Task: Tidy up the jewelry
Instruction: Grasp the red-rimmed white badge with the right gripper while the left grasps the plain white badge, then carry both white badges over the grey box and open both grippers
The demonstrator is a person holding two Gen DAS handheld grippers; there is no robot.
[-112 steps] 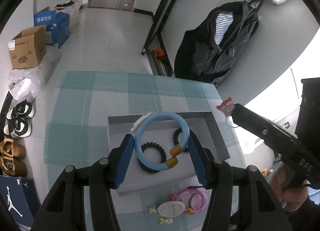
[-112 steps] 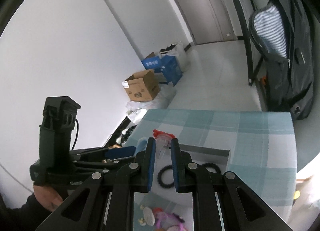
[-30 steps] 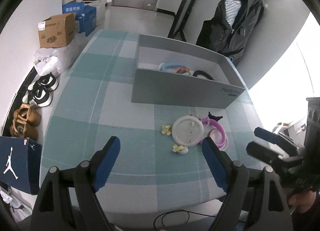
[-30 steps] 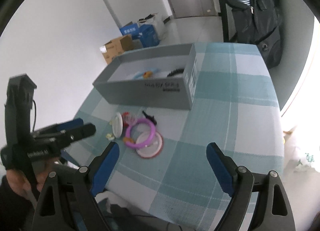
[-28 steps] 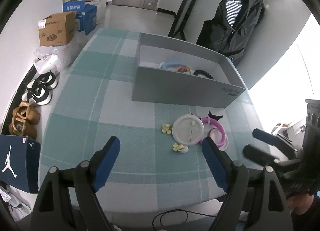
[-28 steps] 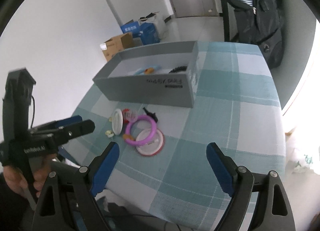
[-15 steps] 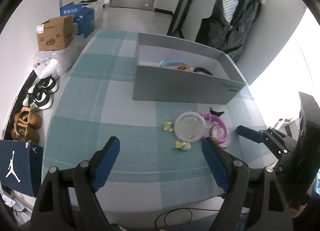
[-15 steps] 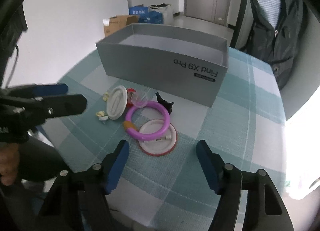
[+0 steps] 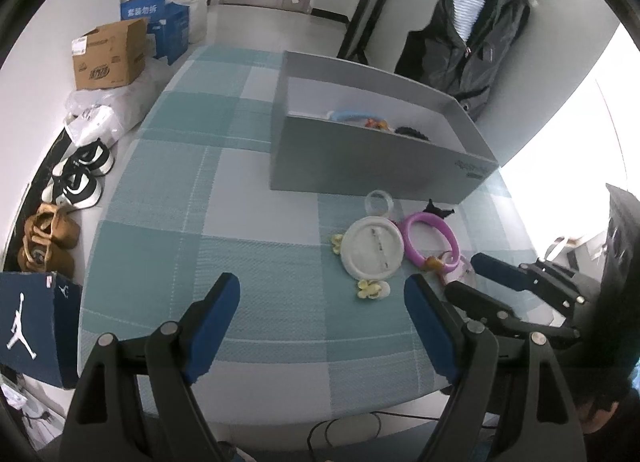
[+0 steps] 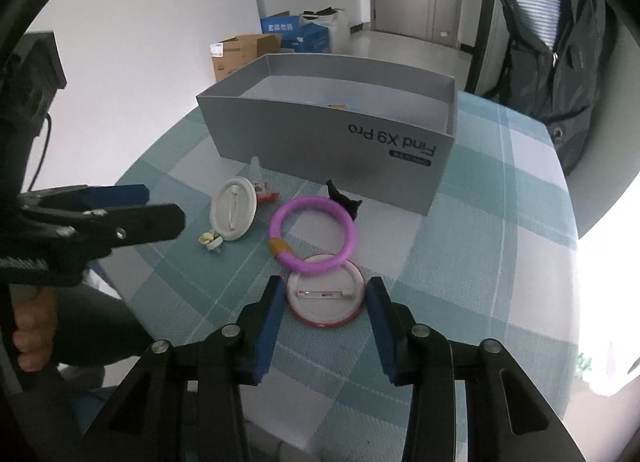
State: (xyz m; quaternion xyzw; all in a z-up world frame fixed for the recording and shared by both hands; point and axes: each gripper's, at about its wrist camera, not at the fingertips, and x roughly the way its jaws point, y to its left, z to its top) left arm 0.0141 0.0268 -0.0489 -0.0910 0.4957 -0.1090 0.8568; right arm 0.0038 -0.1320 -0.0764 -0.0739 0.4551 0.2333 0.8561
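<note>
Right gripper [image 10: 326, 294] closing around red-rimmed badge [image 10: 325, 298], seemingly untouched, near "Find X9 Pro" box [image 10: 320, 130].

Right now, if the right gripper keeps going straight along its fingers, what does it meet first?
Most likely the red-rimmed pin badge, lying face down between the right gripper's closing fingers. The purple bracelet overlaps its far edge just beyond. Whether the pads touch yet is unclear.

The table [image 10: 500, 230] is covered with a teal-and-white checked cloth. Lying directly on it: an open grey box [image 10: 332, 142]; two round pin badges face down, one white [image 10: 234, 208], one red-rimmed [image 10: 326, 300]; a purple bangle [image 10: 312, 233] overlapping the red-rimmed badge; small yellow flower pieces [image 9: 370, 289].
</note>
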